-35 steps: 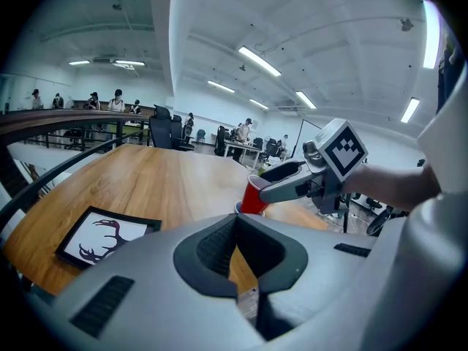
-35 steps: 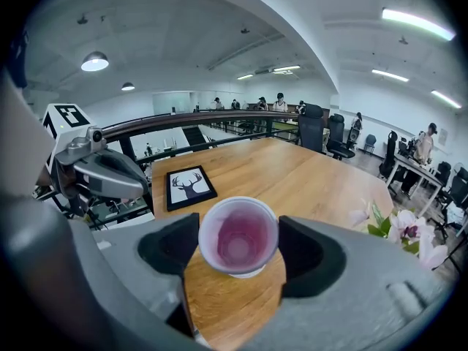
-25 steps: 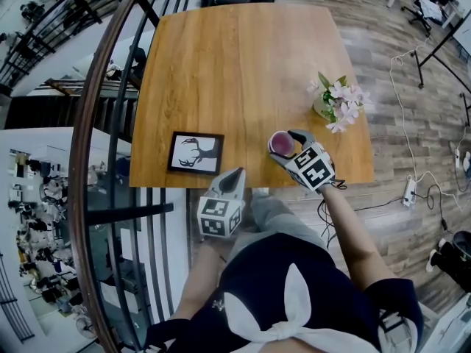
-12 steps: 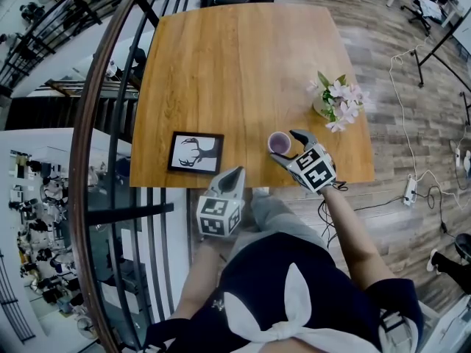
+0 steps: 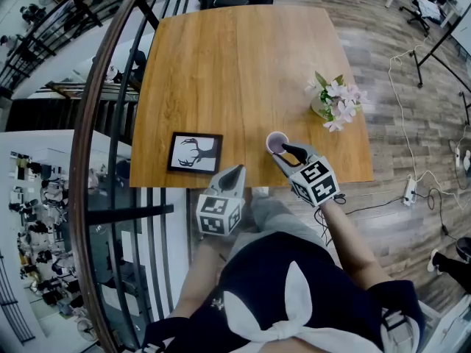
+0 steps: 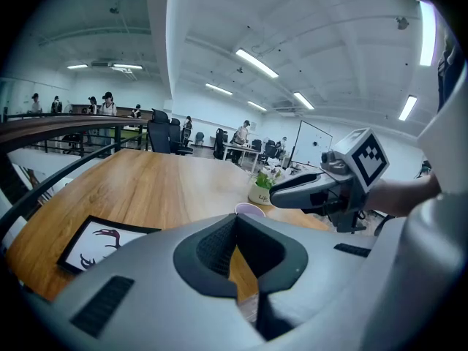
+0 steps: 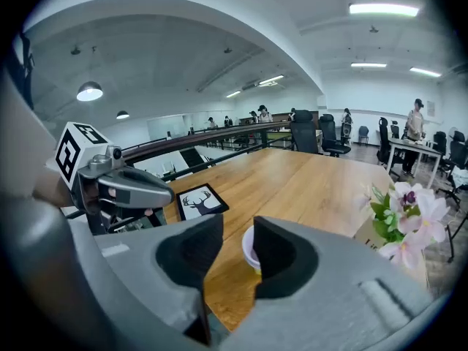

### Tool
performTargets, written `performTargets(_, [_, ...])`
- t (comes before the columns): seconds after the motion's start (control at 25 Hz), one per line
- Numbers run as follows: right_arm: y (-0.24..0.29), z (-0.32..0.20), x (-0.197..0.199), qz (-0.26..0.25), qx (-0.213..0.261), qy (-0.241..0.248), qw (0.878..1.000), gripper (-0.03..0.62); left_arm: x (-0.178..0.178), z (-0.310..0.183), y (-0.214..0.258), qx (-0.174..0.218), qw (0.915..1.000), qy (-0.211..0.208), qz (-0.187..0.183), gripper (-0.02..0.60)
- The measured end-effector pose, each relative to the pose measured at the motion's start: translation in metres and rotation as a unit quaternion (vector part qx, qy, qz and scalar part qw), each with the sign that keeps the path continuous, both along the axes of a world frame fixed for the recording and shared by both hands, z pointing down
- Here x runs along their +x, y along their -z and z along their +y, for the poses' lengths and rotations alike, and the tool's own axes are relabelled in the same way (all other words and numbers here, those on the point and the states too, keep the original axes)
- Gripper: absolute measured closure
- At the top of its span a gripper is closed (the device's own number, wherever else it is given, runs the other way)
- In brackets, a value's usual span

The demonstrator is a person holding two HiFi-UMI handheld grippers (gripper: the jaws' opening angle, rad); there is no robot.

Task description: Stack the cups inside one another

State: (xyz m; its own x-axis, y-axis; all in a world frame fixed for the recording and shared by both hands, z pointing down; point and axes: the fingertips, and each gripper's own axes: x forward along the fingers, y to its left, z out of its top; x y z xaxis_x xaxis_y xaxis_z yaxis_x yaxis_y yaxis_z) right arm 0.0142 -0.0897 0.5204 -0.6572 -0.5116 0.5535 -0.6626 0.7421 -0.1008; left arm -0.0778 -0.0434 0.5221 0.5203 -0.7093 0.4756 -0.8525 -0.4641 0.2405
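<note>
Release step: the right gripper [image 5: 282,154], its jaws just closing on nothing, hangs empty just beside the lavender cup [image 5: 277,143] on the table [image 5: 221,72] (near the front edge). The left gripper [image 5: 237,170] is clenched and empty. Next, retract clear without nudging the cup.

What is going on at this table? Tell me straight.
A person holds a claw in each hand. The right claw hovers beside the small lilac cup on the wooden table; its jaws have just been closing with nothing between them. The left claw is shut and empty at the table's near edge.
</note>
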Motion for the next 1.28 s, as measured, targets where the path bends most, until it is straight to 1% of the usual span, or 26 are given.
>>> performTargets(0.16, [0.009, 0.009, 0.003, -0.029, 0.014, -0.024, 0.999, 0.59, 0.004, -0.002, 0.006, 0.01, 0.9999, -0.002, 0.001, 0.563])
performTargets(0.28, [0.012, 0.019, 0.003, -0.038, 0.02, -0.027, 0.999, 0.594, 0.01, 0.0, 0.009, 0.01, 0.9999, -0.008, 0.004, 0.565])
performTargets(0.44, [0.015, 0.032, 0.003, -0.037, 0.028, -0.024, 0.999, 0.595, 0.019, 0.001, 0.014, 0.017, 0.9997, -0.015, 0.008, 0.564])
performTargets(0.6, [0.013, 0.044, 0.003, -0.042, 0.023, -0.022, 0.999, 0.595, 0.027, 0.003, 0.018, 0.024, 0.9994, -0.021, 0.013, 0.563])
performTargets(0.8, [0.014, 0.056, 0.001, -0.05, 0.02, -0.016, 0.998, 0.597, 0.03, 0.004, 0.021, 0.036, 0.9991, -0.018, 0.016, 0.564])
performTargets(1.08, [0.014, 0.066, -0.002, -0.05, 0.019, -0.006, 0.999, 0.597, 0.036, 0.011, 0.022, 0.036, 0.9989, -0.024, 0.016, 0.563])
performTargets(1.28, [0.02, 0.067, -0.002, -0.053, 0.026, -0.008, 0.998, 0.597, 0.042, 0.018, 0.023, 0.029, 0.9989, -0.034, 0.016, 0.564])
